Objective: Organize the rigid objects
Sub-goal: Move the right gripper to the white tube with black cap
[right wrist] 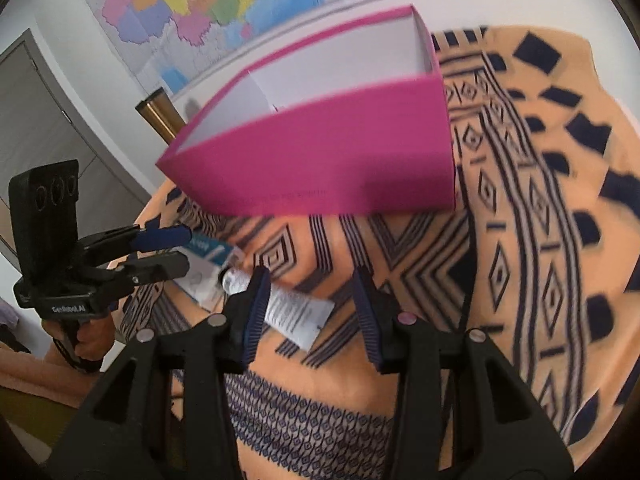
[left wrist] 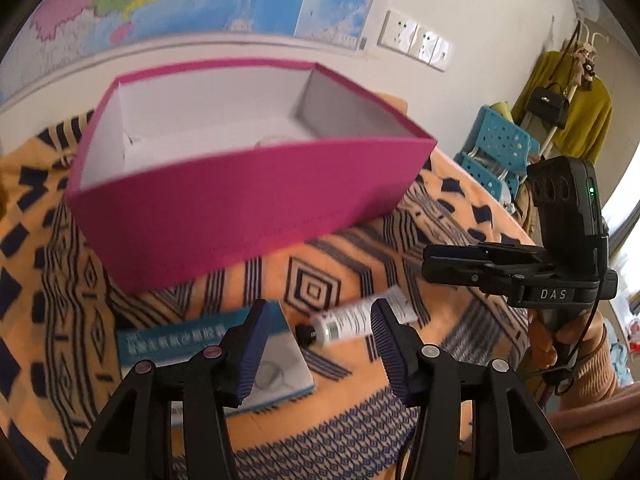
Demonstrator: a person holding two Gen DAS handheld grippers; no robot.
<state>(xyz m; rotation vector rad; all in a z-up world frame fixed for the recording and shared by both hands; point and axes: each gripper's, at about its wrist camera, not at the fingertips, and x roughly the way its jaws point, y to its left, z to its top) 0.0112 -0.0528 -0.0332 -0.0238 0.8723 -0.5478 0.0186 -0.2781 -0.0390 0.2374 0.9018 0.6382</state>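
My left gripper [left wrist: 318, 344] and right gripper [right wrist: 310, 314] both hang released and empty. The white tube [right wrist: 280, 304] lies on the patterned cloth [right wrist: 520, 240] before the pink box [right wrist: 320, 160], its long axis crossing my right jaws, which sit nearer

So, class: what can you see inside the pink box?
Inside the pink box, bare white walls and part of the floor show, plus a small pale object peeking over the front wall. That wall hides the rest.
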